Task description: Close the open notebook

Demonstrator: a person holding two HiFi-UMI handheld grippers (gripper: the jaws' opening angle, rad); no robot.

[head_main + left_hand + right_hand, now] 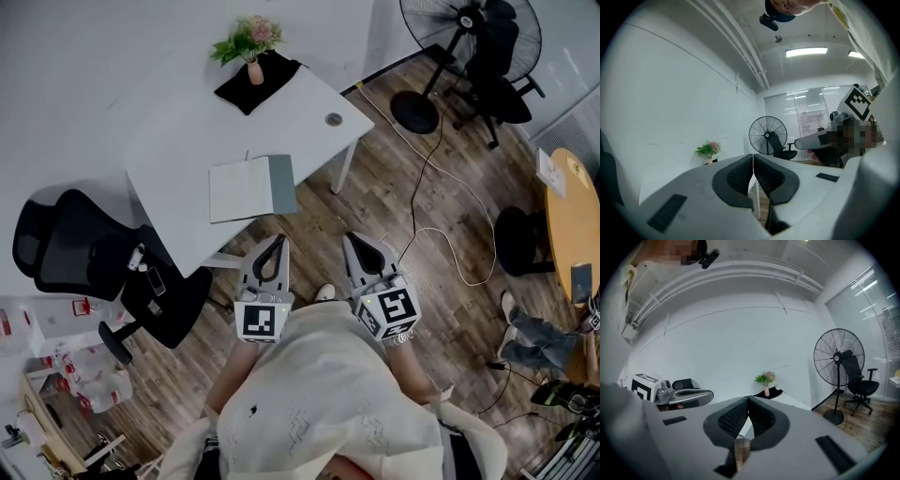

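Open notebook [246, 188] on white table [187, 131] (near its edge)

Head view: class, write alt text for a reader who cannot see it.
Seen from above, an open notebook lies near the edge of a white table. A person standing on the wood floor points the left gripper and the right gripper toward it, both with jaws shut and empty, neither touching it.
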